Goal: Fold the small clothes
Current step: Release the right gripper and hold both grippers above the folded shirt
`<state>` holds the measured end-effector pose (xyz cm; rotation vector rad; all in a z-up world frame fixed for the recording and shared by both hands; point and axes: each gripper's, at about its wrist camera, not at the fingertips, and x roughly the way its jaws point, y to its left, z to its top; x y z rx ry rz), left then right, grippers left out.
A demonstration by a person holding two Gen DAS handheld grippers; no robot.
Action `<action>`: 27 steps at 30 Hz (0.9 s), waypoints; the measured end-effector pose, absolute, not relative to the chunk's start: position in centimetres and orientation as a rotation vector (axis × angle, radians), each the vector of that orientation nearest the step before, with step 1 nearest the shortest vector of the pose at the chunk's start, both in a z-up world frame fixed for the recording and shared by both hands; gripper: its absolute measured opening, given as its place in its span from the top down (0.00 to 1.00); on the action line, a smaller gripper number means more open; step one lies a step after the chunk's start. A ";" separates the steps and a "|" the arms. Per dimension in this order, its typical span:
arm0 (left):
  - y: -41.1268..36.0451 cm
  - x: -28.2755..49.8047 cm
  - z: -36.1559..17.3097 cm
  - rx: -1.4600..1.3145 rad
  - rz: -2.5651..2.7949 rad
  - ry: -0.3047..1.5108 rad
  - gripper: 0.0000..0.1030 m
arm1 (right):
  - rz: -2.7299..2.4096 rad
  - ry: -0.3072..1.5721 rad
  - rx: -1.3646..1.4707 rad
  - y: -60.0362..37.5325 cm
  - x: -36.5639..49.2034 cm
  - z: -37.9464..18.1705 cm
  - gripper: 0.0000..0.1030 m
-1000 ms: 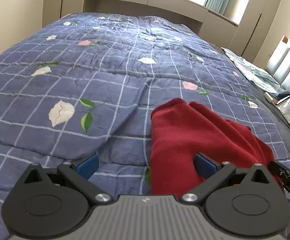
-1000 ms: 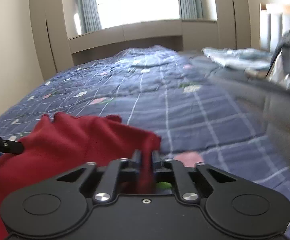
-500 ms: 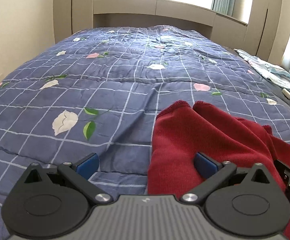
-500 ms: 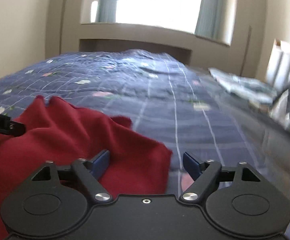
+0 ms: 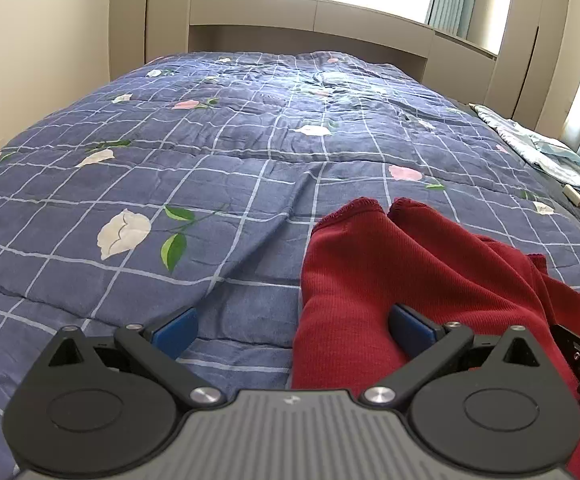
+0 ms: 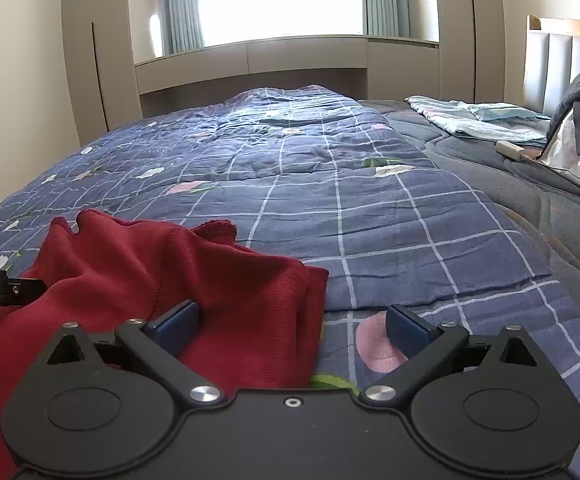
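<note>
Garment position: red knit garment [image 5: 410, 272] lies on the blue checked quilt [image 5: 209, 168], lower right of the left wrist frame, lower left of the right wrist frame [image 6: 149, 276].
Left gripper [image 5: 294, 326]: jaws spread wide, gripping nothing; the garment's left edge sits between the blue pads, right pad [image 5: 410, 326] against the cloth.
Right gripper [image 6: 292, 326]: released, jaws wide apart; the garment's right edge lies between them, left pad [image 6: 177, 326] on the fabric.
Garment look: dark red, fine ribbed, rumpled, two rounded folds at the far end.
</note>
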<state>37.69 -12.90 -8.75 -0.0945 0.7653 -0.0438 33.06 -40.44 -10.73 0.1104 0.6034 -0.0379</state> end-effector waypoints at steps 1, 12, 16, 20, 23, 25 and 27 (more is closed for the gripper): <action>-12.8 37.7 -8.8 -0.103 -0.048 0.767 0.00 | -0.041 0.603 0.112 -40.5 33.1 -10.7 0.01; -9.7 33.8 -7.6 -0.286 -0.116 0.787 0.01 | -0.012 0.602 0.231 -41.7 32.1 -10.7 0.01; -9.1 30.6 -7.5 -0.307 -0.139 0.777 0.01 | -0.023 0.595 0.264 -41.6 30.4 -10.5 0.01; -8.7 28.3 -7.1 -0.282 -0.156 0.743 0.01 | -0.015 0.572 0.322 -41.7 27.1 -10.2 0.01; -9.0 27.1 -7.0 -0.230 -0.187 0.769 0.01 | 0.001 0.547 0.348 -41.4 24.2 -9.8 0.01; -9.5 26.4 -7.6 -0.184 -0.213 0.799 0.01 | 0.020 0.538 0.371 -41.2 22.7 -9.9 0.01; -9.7 25.4 -8.4 -0.167 -0.202 0.792 0.00 | 0.016 0.534 0.338 -40.4 21.5 -10.0 0.01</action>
